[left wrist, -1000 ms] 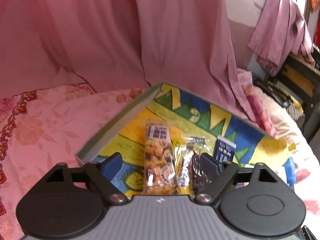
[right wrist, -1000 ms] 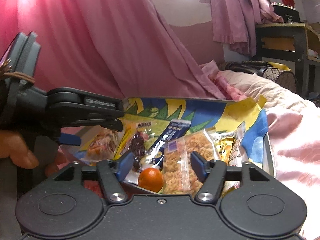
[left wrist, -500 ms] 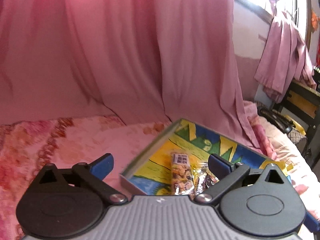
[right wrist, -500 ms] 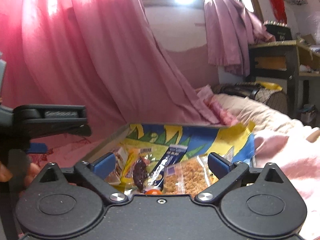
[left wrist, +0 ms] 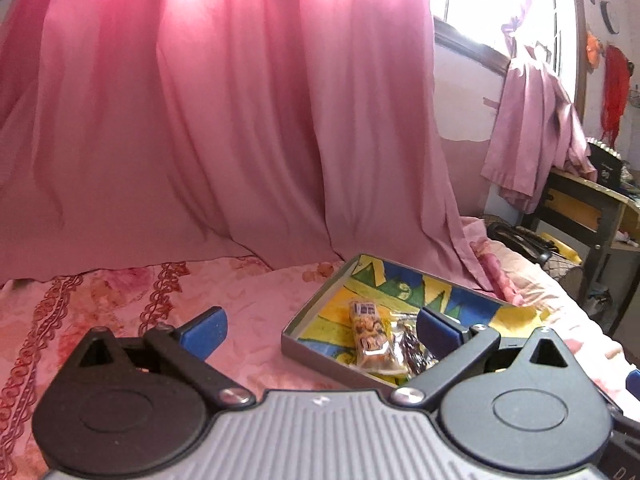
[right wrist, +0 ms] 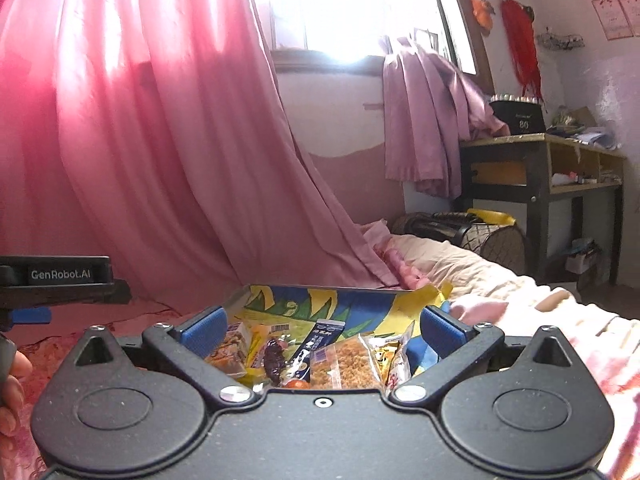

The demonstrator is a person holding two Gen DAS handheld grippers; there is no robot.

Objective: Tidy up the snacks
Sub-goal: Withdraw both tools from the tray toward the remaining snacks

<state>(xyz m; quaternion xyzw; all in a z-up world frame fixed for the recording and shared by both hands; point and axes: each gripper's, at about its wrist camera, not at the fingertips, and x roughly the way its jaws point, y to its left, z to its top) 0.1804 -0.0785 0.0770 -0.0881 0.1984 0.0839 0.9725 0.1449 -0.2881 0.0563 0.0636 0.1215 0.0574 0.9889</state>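
Pink floral bedspread (left wrist: pixel 120 300) under everything, so a soft base w/ nothing firm to press against. Nearest me, both tools hang w/ fingers spread wide, gripping nothing: left gripper (left wrist: pixel 320 326) above the spread just short of the tray, right gripper (right wrist: pixel 322 326) over the tray's near end.

Next, the snack tray (left wrist: pixel 298 330), a shallow grey-rimmed one w/ a blue/yellow/green printed liner, sits flat on the bed. All snacks I can see lie inside it: a nut-mix bar (left wrist: pixel 370 338) in clear wrap, a dark foil-wrapped piece (left wrist: pixel 412 350) beside it. From the right wrist view: a blue stick pack (right wrist: pixel 316 342), a clear bag of crumbly cereal (right wrist: pixel 350 364), a small orange fruit (right wrist: pixel 298 383) at the near edge, mostly hidden by the tool body.

Handling, my guess: packets are light, slick film, crushable, so pinch at a sealed end or across the narrow width. Fruit is round, may roll; grip across its middle.

Beyond: pink curtains (left wrist: pixel 220 120), bright window, a desk at far right.
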